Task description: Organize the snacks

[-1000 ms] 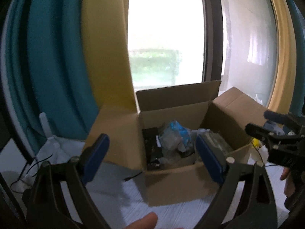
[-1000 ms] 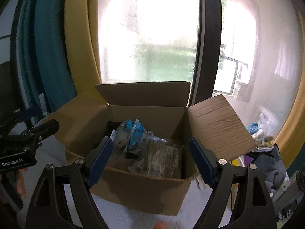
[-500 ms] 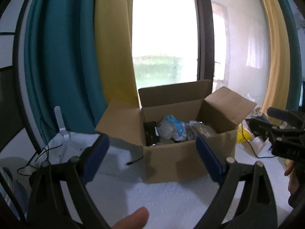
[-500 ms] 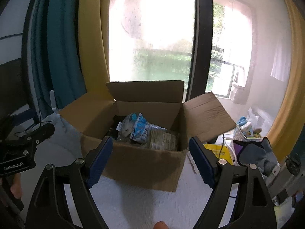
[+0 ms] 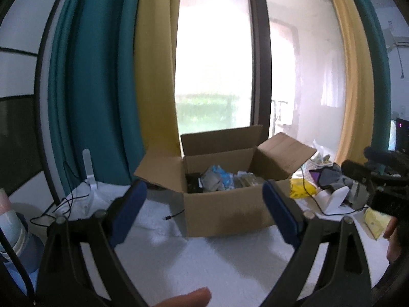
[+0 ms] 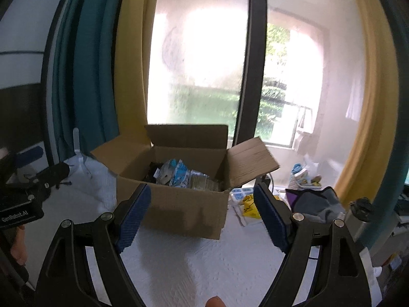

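An open cardboard box (image 5: 225, 209) stands on the white table, flaps folded out; it also shows in the right wrist view (image 6: 184, 209). Inside lie several snack packets (image 5: 219, 179), blue-and-white and clear ones, seen too in the right wrist view (image 6: 179, 175). My left gripper (image 5: 204, 212) is open and empty, held back from the box's near wall. My right gripper (image 6: 202, 212) is open and empty, also short of the box. Each gripper shows at the edge of the other's view.
White textured table cloth (image 6: 204, 263) lies in front of the box. A yellow packet (image 5: 301, 192), cables, a white stand (image 5: 334, 199) and grey cloth (image 6: 317, 202) clutter the right. A white router and wires (image 5: 87, 179) sit left. Curtains and window stand behind.
Both grippers have pulled back and away from the box, which now looks smaller and farther. Both stay open and empty. The box contents have not moved.
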